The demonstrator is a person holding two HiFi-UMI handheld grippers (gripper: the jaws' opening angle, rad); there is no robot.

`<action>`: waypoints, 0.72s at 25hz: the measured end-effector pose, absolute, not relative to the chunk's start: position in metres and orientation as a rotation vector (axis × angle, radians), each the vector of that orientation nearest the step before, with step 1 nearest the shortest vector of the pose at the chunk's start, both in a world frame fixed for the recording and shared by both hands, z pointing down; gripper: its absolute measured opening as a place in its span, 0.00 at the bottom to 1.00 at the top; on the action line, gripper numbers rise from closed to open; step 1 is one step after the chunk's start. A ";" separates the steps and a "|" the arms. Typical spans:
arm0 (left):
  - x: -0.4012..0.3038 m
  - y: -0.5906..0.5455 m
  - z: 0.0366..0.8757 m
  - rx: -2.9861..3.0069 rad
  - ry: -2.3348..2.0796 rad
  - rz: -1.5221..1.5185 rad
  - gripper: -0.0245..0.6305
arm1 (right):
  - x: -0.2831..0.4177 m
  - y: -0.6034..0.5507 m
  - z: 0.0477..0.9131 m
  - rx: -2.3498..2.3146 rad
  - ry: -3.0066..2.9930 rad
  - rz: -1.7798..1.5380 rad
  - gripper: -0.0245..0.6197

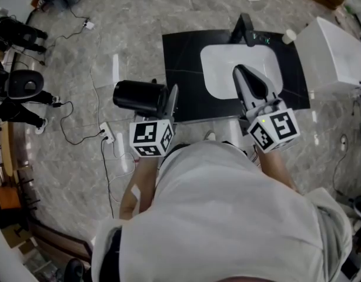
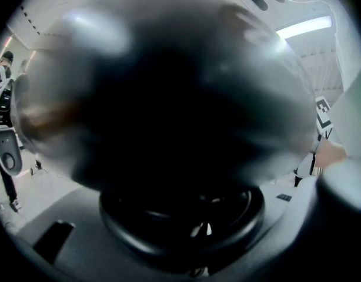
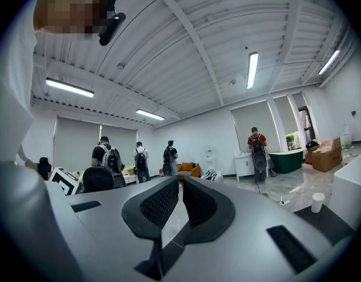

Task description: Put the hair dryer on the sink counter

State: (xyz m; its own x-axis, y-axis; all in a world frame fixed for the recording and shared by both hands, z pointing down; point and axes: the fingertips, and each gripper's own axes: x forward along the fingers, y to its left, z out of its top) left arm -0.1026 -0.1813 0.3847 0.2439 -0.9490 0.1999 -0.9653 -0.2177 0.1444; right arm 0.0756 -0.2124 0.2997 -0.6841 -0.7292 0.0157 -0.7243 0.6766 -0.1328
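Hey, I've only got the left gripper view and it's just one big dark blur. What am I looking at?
Observer: That is the black hair dryer, clamped in the left gripper and filling that view.
Operator: Is it over the sink counter?
Observer: Not yet. In the head view it hangs over the floor, beside the left edge of the black sink counter.
Operator: And the other hand?
Observer: The right gripper is empty, its jaws a narrow gap apart, above the white basin.
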 end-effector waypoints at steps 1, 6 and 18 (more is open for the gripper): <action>-0.102 -0.183 0.389 2.268 -1.780 0.102 0.40 | 0.076 -0.214 0.300 -1.233 2.840 -0.200 0.11; -0.102 -0.191 0.415 2.218 -1.741 0.164 0.40 | 0.078 -0.219 0.306 -1.231 2.848 -0.220 0.11; -0.083 -0.232 0.512 2.121 -1.635 0.446 0.40 | 0.096 -0.234 0.317 -1.261 2.858 -0.257 0.11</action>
State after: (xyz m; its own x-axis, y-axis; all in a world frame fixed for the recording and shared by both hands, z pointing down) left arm -0.0829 -0.2316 0.5125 0.2556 -0.8308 0.4944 -0.9668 -0.2172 0.1347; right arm 0.0959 -0.2338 0.3169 -0.6765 -0.7340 0.0598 -0.7328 0.6631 -0.1525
